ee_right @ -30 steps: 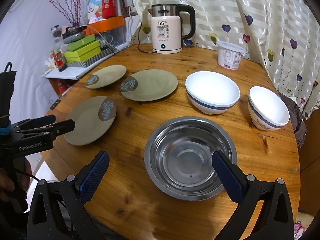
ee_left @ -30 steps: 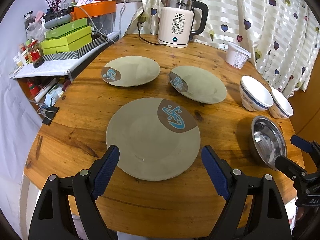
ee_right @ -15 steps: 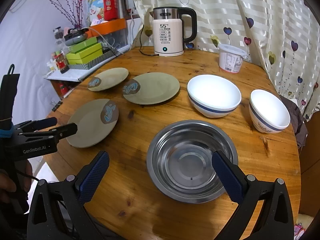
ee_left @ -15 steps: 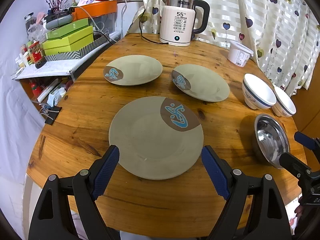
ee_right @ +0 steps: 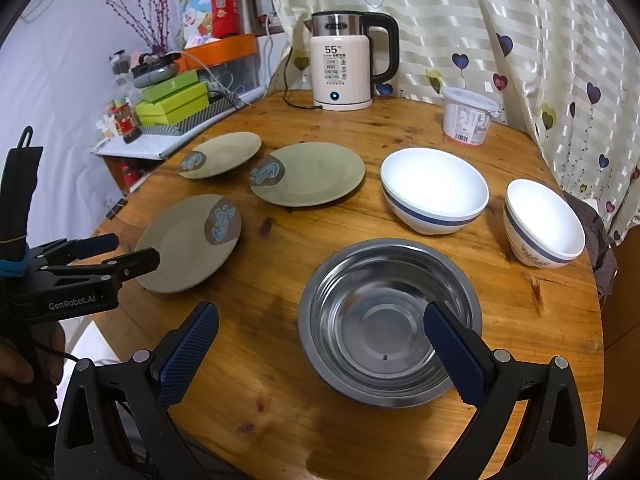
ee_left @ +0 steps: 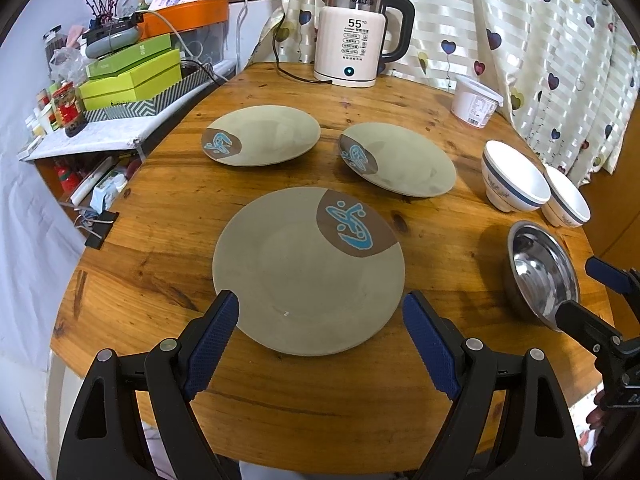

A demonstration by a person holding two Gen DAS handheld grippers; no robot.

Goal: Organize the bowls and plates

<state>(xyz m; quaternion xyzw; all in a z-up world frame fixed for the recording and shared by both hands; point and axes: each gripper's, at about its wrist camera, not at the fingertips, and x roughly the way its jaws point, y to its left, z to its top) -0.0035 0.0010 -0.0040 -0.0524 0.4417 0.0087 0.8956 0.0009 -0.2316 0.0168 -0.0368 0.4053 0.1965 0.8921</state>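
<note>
Left wrist view first: three round olive-green ceramic plates with a brown-and-blue fish patch are laid out singly on the round wooden table (ee_left: 168,216), none stacked yet, so my guess is they're spread like this to be gathered into one pile. The nearest plate (ee_left: 308,272) sits right ahead of the left gripper (ee_left: 320,334), whose blue-padded jaws are spread wide, wider than the plate's near edge, and hold nothing. One pad looks to sit over the plate's rim on the left, but I can't tell if it's touching. The other two plates (ee_left: 262,134) (ee_left: 400,158) are further back, apart from each other, in front of a cream electric kettle (ee_left: 350,46).

Right wrist view: the bowls are all on the right half. A shiny stainless steel bowl (ee_right: 390,320) sits closest, with the right gripper (ee_right: 320,350) hanging over it, jaws wide apart and empty. The right pad overlaps the bowl's inside in the picture, though contact is unclear. Behind it are a large white bowl with a blue band (ee_right: 434,194) and a smaller matching bowl (ee_right: 544,226), close together but not nested. A white lidded plastic tub (ee_right: 468,116) stands at the back. Looks like each claw is lined up for its first pick.
</note>
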